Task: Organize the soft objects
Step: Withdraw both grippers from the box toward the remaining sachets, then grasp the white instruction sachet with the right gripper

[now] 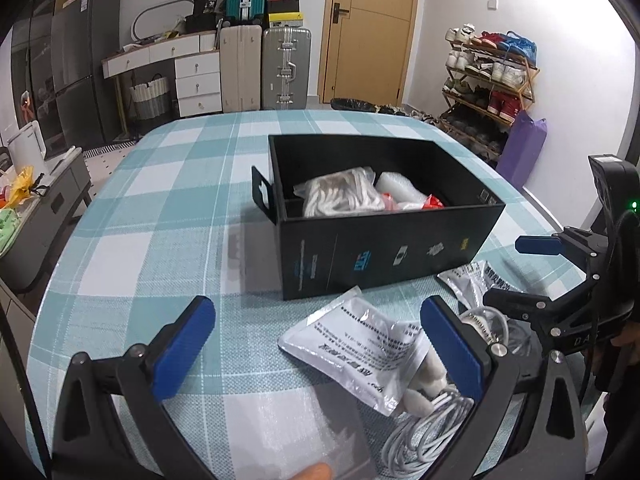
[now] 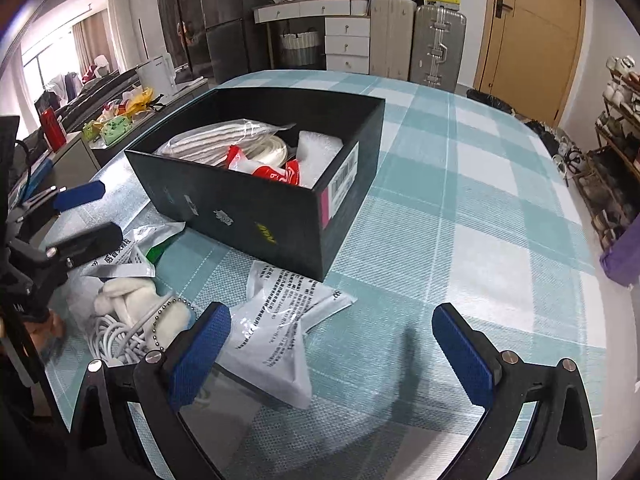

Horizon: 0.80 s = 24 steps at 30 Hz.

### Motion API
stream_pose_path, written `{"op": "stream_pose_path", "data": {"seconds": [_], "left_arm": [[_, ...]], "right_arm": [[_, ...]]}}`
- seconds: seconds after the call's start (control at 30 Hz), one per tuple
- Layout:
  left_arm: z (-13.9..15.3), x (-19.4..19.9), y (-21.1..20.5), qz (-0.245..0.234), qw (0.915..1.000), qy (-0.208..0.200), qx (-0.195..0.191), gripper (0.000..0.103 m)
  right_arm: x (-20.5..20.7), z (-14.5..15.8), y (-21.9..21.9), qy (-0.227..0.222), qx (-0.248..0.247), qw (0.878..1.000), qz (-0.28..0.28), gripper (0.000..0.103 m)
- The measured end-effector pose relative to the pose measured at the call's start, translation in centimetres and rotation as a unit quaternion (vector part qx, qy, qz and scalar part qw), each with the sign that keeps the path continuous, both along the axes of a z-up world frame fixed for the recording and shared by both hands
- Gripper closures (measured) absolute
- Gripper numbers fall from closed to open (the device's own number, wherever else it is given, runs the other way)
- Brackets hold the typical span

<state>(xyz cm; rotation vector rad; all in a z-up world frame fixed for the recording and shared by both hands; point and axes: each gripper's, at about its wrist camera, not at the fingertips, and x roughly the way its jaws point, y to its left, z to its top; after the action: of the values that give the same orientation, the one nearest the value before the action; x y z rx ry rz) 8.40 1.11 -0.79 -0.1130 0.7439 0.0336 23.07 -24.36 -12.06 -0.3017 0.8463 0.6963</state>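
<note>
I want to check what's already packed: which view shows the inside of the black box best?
The right wrist view: it looks down into the black box, showing several bagged items. The left wrist view sees less, its near wall hiding part.

The black box (image 1: pixel 384 248) hides the lower parts of the bags inside it behind its near wall. A white cable coil (image 1: pixel 420 436) runs under the printed pouch (image 1: pixel 360 344) at 5 o'clock. The pouch print is too small to read. A fingertip (image 1: pixel 316 472) is cut off at 6 o'clock
</note>
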Motion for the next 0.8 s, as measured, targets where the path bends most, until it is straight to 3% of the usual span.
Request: {"op": "stream_pose_path", "data": {"seconds": [0.1,0.47,0.8], "left_arm": [[-0.1,-0.1,0.2,-0.002,1.0,0.002,-0.008,0.0],[-0.3,0.0,0.0,-0.004,0.9999,0.008,-0.01,0.0],[-0.4,0.1,-0.1,-0.005,0.9999,0.011,-0.008,0.0]], "right_arm": [[0.2,-0.1,0.3,0.016,0.015,1.0,0.001,0.001],[1.0,-1.3,0.8,0.036,-0.012,0.999,-0.013,0.001],[1.2,-1.4,0.4,0.029,-0.02,0.999,-0.017,0.001]]}}
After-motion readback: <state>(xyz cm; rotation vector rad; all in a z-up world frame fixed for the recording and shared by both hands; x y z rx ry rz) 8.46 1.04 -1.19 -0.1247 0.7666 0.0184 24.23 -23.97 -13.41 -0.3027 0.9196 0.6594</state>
